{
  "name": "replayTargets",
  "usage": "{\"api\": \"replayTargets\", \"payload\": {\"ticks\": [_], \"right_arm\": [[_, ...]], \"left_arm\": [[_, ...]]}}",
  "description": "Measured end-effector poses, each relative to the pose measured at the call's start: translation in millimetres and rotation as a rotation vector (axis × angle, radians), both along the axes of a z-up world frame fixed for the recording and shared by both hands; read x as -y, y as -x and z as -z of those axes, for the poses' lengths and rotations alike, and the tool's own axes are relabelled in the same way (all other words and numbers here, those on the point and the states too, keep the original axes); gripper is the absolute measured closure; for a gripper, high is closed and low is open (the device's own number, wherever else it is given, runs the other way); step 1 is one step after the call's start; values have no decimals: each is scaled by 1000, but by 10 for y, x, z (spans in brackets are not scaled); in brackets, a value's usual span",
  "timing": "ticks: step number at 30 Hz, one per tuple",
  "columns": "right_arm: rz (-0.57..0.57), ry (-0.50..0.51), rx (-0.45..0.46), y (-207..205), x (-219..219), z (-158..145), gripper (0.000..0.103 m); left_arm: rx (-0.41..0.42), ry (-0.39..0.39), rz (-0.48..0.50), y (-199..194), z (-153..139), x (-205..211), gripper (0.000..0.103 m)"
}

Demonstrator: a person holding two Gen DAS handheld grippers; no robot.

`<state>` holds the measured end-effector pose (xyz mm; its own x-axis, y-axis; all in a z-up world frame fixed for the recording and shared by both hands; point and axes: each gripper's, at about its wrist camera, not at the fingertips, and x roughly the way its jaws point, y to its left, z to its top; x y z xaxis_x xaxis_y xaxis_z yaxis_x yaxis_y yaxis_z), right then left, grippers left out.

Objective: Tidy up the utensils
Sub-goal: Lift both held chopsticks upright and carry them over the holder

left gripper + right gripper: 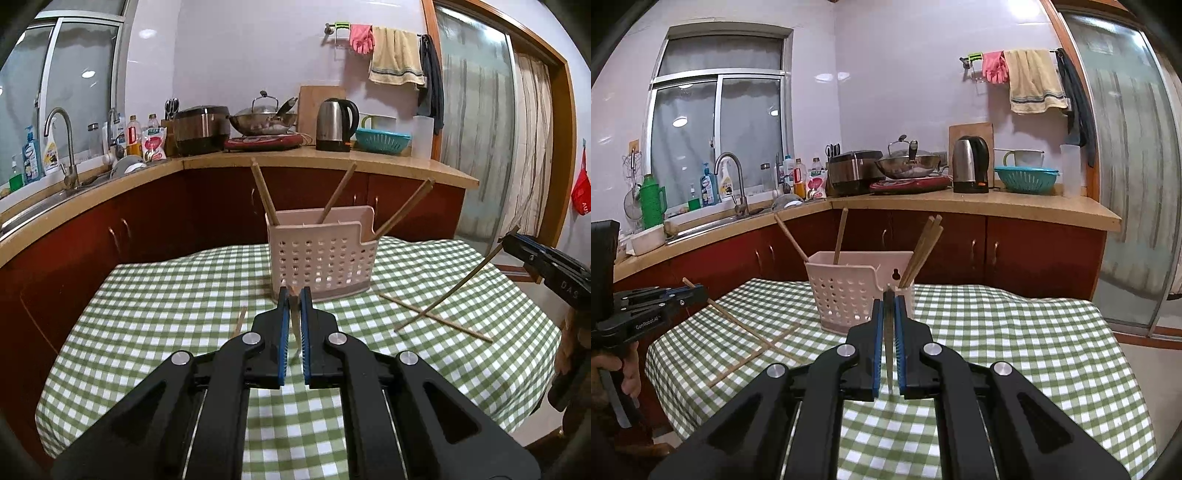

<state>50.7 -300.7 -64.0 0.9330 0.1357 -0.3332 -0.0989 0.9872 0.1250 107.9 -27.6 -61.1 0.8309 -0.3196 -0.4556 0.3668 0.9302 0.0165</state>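
Note:
A pale pink perforated utensil holder (319,254) (855,291) stands on the green checked table and holds several wooden chopsticks. My left gripper (294,295) is shut on a wooden chopstick (295,325), just in front of the holder. In the right wrist view the left gripper (689,290) shows at the left with its chopstick (738,325) slanting down to the cloth. My right gripper (888,306) is shut on another chopstick (888,354). In the left wrist view the right gripper (511,236) shows at the right, its chopstick (454,291) slanting down to the table.
Loose chopsticks lie on the cloth: one (436,317) crossing under the held one, one (240,321) left of my left gripper. Dark red cabinets and a counter (332,158) with kettle, wok and sink stand behind the table. A glass door (1126,184) is at the right.

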Motion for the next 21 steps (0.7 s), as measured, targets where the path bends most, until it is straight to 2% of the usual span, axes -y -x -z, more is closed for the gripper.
{"api": "replayTargets", "payload": {"ticks": [5,11,21], "right_arm": [[2,-9,11,-83,2,-76,96],[-6,-18,41,-148,12,-276,96],[-28,-61,175,-263,91,-819,96]], "left_arm": [[8,10,12,-114,-105,41,97],[56,42,13,-177,-365,36,97],[205,101,39,-256,-990,89,97]]}}
